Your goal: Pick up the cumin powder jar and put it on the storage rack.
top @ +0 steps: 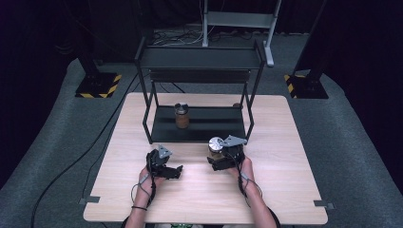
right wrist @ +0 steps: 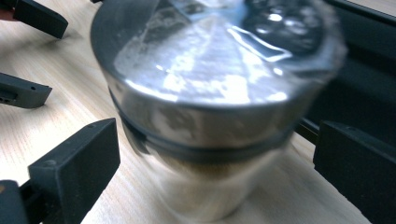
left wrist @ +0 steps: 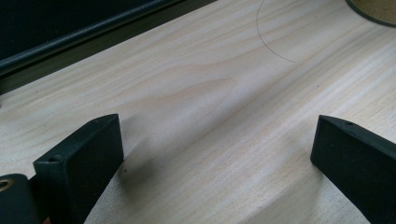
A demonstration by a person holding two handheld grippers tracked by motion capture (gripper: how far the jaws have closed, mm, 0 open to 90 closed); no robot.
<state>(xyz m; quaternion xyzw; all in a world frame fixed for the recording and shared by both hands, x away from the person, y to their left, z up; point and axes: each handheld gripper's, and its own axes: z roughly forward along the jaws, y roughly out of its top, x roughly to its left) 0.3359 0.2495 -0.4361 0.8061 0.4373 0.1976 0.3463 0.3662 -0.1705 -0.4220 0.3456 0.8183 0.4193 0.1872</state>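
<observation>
A glass jar with a shiny metal lid [top: 216,146] stands on the wooden table [top: 285,190] just in front of the black rack. My right gripper [top: 212,162] is open at the jar's near side. In the right gripper view the jar [right wrist: 219,93] stands between and just beyond the two spread jaws of my right gripper [right wrist: 217,154], with gaps on both sides. My left gripper [top: 178,170] rests open on the table to the jar's left, pointing right. Bare wood lies between the jaws of my left gripper [left wrist: 217,149], and the jar's base [left wrist: 376,8] shows at the top right.
A black two-level metal rack [top: 199,135] stands at the table's back. On its lower shelf is a second jar with brown contents [top: 182,117]. The rack's bottom rail [left wrist: 70,37] runs close ahead of my left gripper. Cables trail on the grey floor at left.
</observation>
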